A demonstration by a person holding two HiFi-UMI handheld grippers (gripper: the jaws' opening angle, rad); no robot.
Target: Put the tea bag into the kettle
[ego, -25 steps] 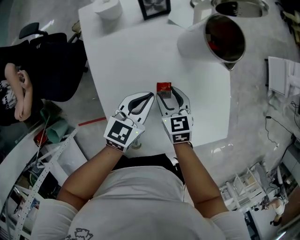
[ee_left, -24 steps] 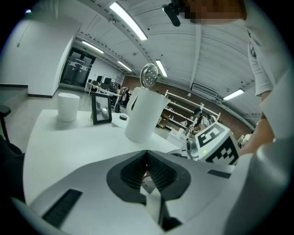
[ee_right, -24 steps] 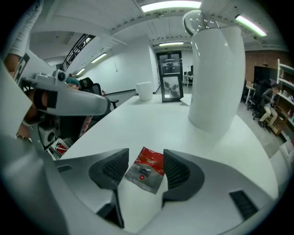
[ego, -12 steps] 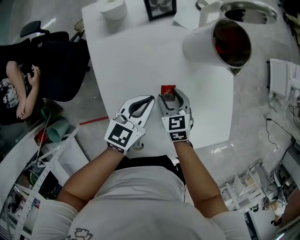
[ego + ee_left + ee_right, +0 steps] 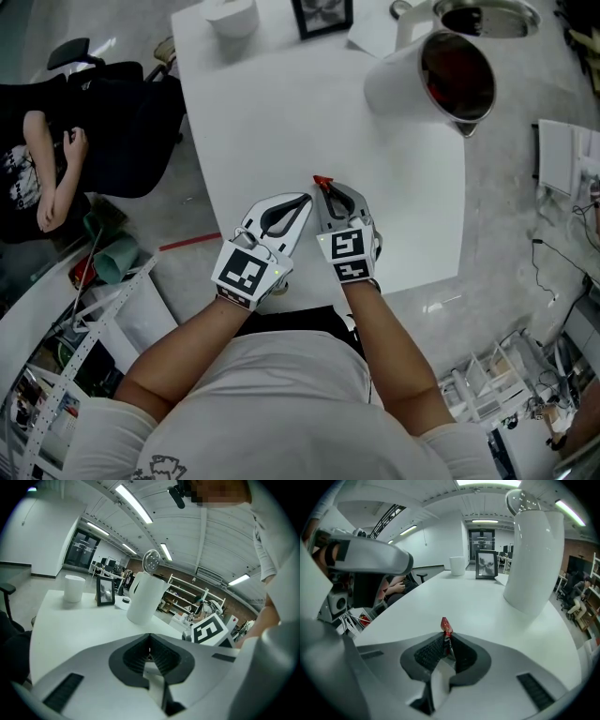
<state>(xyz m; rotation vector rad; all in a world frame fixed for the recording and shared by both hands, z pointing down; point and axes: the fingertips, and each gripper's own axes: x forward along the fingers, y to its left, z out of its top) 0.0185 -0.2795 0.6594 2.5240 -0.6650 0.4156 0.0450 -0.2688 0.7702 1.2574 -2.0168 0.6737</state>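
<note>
The tea bag [image 5: 446, 629] is pinched between the closing jaws of the right gripper [image 5: 324, 187], low over the table [image 5: 272, 112]. Just beside it, the left gripper [image 5: 304, 200] has its jaws together, empty. The kettle [image 5: 412, 80] stands well apart with its top open and its contents unclear. Nothing stands between them.

The right tool's [image 5: 449, 641] closing jaws hide most of the tea bag [image 5: 446, 623] between them; only its red tip shows. The kettle's [image 5: 433, 82] dark inside cannot be made out. The head view's left edge cuts off a seated person [image 5: 54, 169].
</note>
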